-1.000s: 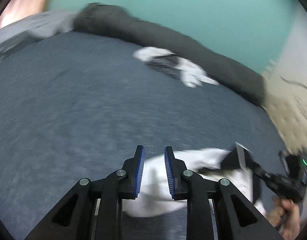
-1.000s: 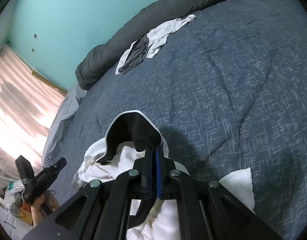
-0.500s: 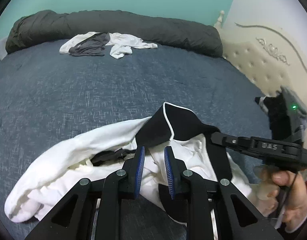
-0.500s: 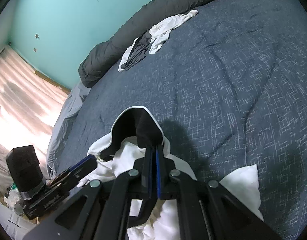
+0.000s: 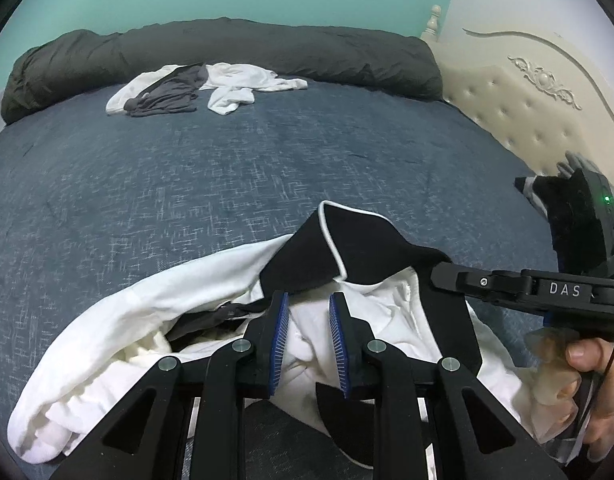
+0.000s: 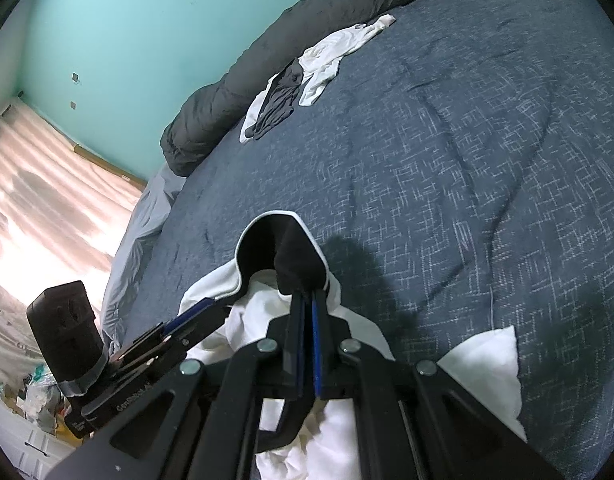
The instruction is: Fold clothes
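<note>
Right fingers pinched on the black collar, left fingers parted over the bunched white cloth.

My right gripper point(image 6: 306, 312) is closed tight on the black, white-piped collar point(image 5: 327, 248) of the white garment point(image 5: 107, 344), which lies crumpled on the blue bedspread point(image 5: 187, 168) just under and ahead of both my tools. My left gripper point(image 5: 305, 316) stands partly open, holding nothing, its blue pads straddling a white fold just short of the collar. The cloth looks light, limp and likely to slump, so I judge it needs two spread grips: I would take the collar's other side or the shoulder seam to my left. Far ahead, more clothes point(image 5: 195, 88) wait by the grey duvet point(image 5: 227, 52).
</note>
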Motion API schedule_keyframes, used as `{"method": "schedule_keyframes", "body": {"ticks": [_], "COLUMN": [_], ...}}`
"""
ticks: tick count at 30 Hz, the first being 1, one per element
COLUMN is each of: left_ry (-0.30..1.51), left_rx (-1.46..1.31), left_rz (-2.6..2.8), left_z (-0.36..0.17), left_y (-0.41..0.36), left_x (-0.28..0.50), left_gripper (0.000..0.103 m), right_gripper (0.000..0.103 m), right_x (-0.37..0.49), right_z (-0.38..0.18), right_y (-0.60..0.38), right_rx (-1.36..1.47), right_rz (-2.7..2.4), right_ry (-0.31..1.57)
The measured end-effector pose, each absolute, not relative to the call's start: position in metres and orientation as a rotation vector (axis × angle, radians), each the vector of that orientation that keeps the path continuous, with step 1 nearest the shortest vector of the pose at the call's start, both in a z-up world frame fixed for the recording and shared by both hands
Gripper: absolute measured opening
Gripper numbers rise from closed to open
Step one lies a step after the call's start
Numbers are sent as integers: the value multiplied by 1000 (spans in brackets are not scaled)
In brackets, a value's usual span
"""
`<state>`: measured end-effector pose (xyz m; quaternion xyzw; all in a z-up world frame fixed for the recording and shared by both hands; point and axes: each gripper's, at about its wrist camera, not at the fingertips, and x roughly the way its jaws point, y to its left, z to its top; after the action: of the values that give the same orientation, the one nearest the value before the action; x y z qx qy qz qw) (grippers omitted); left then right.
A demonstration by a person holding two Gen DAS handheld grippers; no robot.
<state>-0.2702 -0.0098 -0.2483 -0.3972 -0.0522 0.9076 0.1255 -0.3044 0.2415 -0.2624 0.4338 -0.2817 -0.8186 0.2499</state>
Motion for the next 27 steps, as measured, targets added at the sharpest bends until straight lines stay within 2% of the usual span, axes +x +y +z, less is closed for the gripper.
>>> {"method": "schedule_keyframes", "body": {"ticks": [8, 10, 11, 12, 16, 22, 25, 26, 27], "left_ry": [-210, -219, -214, -209, -255, -192, -175, -180, -175], "left_rx": [-1154, -1147, -1145, -1143, -1112, -1112, -1132, -1127, -1124], "left_rz": [2630, 2627, 2634, 2641, 2649, 2679, 2679, 2669, 2664], "left_z": [-254, -253, -253, -252, -247, -245, -248, -249, -249], "left_y": [-17, -20, -21, -21, -28, -26, -25, -25, -23], "left_x": [-283, -283, -283, -282, -281, -284, -287, -288, -288], "left_gripper": [26, 18, 9, 4, 1, 1, 6, 10, 19], "right_gripper": [3, 3, 3, 3, 3, 3, 3, 3, 3], "right_x": [-303, -303, -303, -303, -302, -302, -302, -303, -303], "right_z": [-262, -263, -263, -263, -263, -265, -265, -265, -265], "right_y": [240, 241, 241, 241, 242, 242, 240, 239, 239], "right_rx": [1184, 1187, 1187, 1187, 1186, 1189, 1189, 1189, 1190], "right_rz": [-2226, -2225, -2224, -2224, -2220, -2216, -2215, -2215, -2214], "right_ry": [-757, -759, -760, -760, -759, -764, -762, -761, -760]}}
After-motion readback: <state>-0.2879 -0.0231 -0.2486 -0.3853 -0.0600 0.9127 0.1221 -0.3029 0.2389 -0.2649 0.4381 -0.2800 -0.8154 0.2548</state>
